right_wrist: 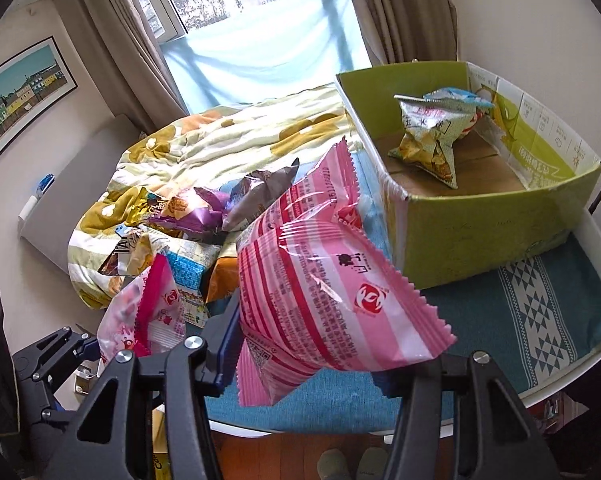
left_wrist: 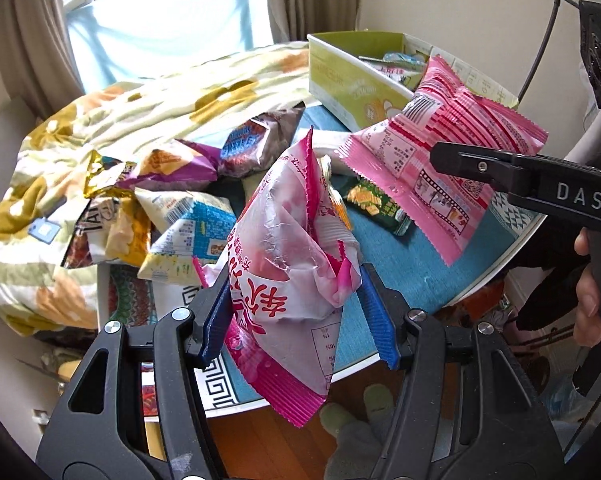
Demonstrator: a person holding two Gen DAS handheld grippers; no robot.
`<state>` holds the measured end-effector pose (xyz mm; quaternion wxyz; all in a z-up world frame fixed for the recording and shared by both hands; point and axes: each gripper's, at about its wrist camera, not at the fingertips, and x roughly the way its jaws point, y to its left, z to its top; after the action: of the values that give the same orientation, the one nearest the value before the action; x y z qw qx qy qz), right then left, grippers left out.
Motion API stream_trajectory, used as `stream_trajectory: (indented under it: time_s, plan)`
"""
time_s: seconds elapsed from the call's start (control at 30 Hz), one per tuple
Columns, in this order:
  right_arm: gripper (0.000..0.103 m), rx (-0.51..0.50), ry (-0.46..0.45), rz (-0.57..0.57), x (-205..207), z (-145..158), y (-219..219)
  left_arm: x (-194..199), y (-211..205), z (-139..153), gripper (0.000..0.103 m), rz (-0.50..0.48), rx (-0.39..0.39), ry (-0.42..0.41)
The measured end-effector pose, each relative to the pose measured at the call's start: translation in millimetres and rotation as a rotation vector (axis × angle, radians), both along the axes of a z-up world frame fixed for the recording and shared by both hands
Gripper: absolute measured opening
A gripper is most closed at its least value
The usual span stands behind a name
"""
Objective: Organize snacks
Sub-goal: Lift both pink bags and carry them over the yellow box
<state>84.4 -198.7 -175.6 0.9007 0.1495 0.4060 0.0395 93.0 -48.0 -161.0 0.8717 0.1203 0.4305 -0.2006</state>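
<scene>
My left gripper (left_wrist: 296,312) had its blue ribbed jaws clamped on a crumpled white-and-magenta plastic snack bag (left_wrist: 288,248), which stood up between them, clear of the counter (left_wrist: 404,276) with its teal cloth. My right gripper (right_wrist: 324,364) had its jaws clamped on the lower edge of a puffy pink striped foil snack bag (right_wrist: 320,276); that bag was lifted off the cloth and tilted, its upper corner pointing toward the window. In the left wrist view the same pink bag (left_wrist: 448,156) hung in front of the open green cardboard box (left_wrist: 348,88), with the right gripper's black body (left_wrist: 528,184) entering from the right and a hand (left_wrist: 588,280) around its handle.

The box sat on the far right part of the counter, and inside it lay a silvery-green crinkled chip bag (right_wrist: 436,140) with a pale blue packet (right_wrist: 456,98) behind it. To the left, a heap of loose snack bags (left_wrist: 172,200) lay where the counter met a bed covered by a cream quilt with yellow and orange blotches (left_wrist: 140,112); among them were a purple bag, a grey-brown bag and a white-and-blue bag. A small dark green packet (left_wrist: 376,204) lay flat on the cloth between the two held bags. Below the counter edge I saw a wooden floor and a pair of grey-green slippers (left_wrist: 356,412).
</scene>
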Motion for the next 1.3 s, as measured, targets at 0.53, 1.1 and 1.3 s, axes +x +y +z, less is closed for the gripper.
stream_trajectory:
  time_s: [0.53,1.1,1.3]
  plan:
    - [0.049,-0.005,-0.131,-0.045,-1.5,89.1,-74.9,35.7,-87.5,97.1,0.056,0.048,-0.073,-0.137]
    - [0.049,-0.023,-0.101,-0.055,45.7,84.9,-238.1,135.4,-271.3,37.9,0.056,0.068,-0.054,0.047]
    - [0.049,-0.028,-0.064,-0.006,62.5,70.5,-262.5,148.5,-286.0,21.8,0.093,0.124,-0.012,0.056]
